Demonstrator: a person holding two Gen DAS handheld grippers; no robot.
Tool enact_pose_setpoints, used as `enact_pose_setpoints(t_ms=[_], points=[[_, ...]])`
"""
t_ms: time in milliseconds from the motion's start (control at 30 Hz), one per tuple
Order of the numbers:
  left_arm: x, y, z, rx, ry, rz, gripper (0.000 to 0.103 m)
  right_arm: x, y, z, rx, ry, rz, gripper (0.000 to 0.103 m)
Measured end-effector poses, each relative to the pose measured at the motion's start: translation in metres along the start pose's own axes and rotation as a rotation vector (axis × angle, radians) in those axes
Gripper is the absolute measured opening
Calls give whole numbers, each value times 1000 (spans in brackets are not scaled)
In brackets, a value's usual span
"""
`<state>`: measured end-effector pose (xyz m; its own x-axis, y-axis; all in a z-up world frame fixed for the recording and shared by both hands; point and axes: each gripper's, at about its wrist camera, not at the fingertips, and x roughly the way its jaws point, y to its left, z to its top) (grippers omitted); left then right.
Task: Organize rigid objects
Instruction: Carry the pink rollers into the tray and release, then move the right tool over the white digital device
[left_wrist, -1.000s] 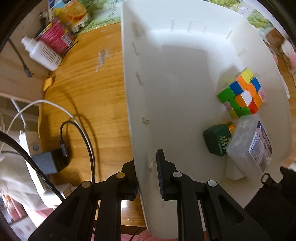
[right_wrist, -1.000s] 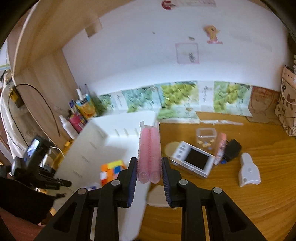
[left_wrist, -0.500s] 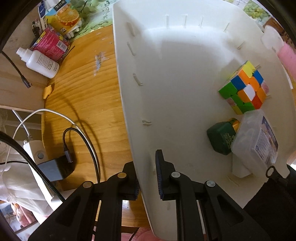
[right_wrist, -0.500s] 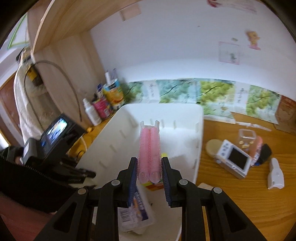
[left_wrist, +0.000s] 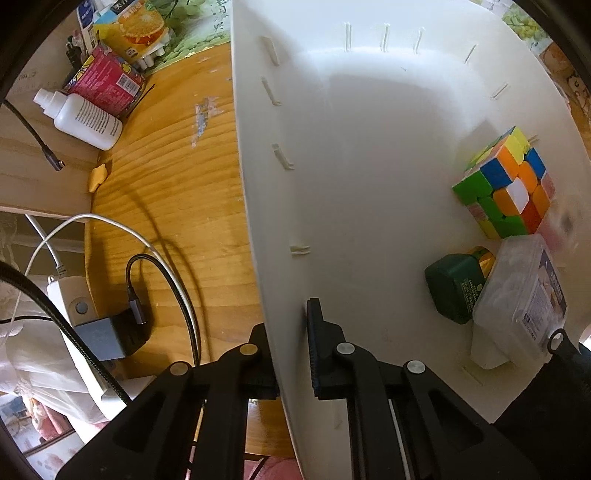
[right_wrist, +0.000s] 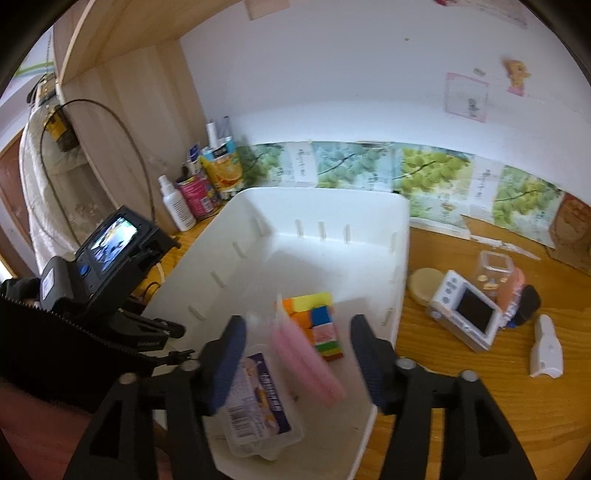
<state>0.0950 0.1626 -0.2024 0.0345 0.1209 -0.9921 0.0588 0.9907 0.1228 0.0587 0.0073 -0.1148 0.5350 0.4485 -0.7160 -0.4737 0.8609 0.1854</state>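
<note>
A white plastic bin (left_wrist: 369, 129) (right_wrist: 288, 206) stands on the wooden desk. My left gripper (left_wrist: 291, 343) is shut on the bin's left wall. Inside lie a colourful puzzle cube (left_wrist: 506, 188) (right_wrist: 314, 321), a dark green box (left_wrist: 454, 291) and a clear lidded box (left_wrist: 524, 295) (right_wrist: 258, 402). My right gripper (right_wrist: 299, 358) is open above the bin. A pink comb-like piece (right_wrist: 306, 362), blurred, is loose between its fingers, tilted and dropping towards the bin floor.
Right of the bin on the desk lie a white digital camera (right_wrist: 465, 314), a clear small container (right_wrist: 495, 269), a round disc (right_wrist: 424, 288) and a white plastic piece (right_wrist: 546, 347). Left of the bin are a white bottle (left_wrist: 81, 118), cartons, cables and a charger (left_wrist: 107, 332).
My right gripper moved over the bin and opened, letting go of the pink piece, which now falls tilted. My left gripper keeps its hold on the bin wall.
</note>
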Motion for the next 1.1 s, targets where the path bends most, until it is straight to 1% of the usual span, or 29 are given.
enact_pose_setpoints(t_ms=[167, 233, 367, 567, 667, 733, 767, 900, 1000, 1100], points=[[3, 11, -4, -10, -14, -18, 10, -7, -14, 0, 35, -4, -54, 71], [7, 14, -5, -9, -16, -21, 10, -10, -23, 0, 65, -8, -79, 75], [8, 16, -6, -4, -16, -22, 10, -16, -45, -1, 163, -15, -112, 77], [8, 13, -3, 4, -15, -14, 10, -19, -88, -3, 353, 11, -135, 77], [8, 13, -2, 1, -18, -15, 10, -18, -110, -3, 445, 36, -162, 77], [7, 14, 0, -1, -20, -17, 10, -14, -126, -3, 514, 61, -174, 82], [7, 13, 0, -1, -20, -19, 10, -11, -133, -3, 548, 73, -175, 82], [7, 15, 0, -9, -12, -37, 10, 5, -158, -5, 652, 126, -158, 82], [9, 17, 3, -16, -7, -43, 10, 21, -173, -7, 718, 185, -156, 82], [12, 18, 6, -13, 6, -57, 10, 35, -184, -8, 760, 212, -144, 86]])
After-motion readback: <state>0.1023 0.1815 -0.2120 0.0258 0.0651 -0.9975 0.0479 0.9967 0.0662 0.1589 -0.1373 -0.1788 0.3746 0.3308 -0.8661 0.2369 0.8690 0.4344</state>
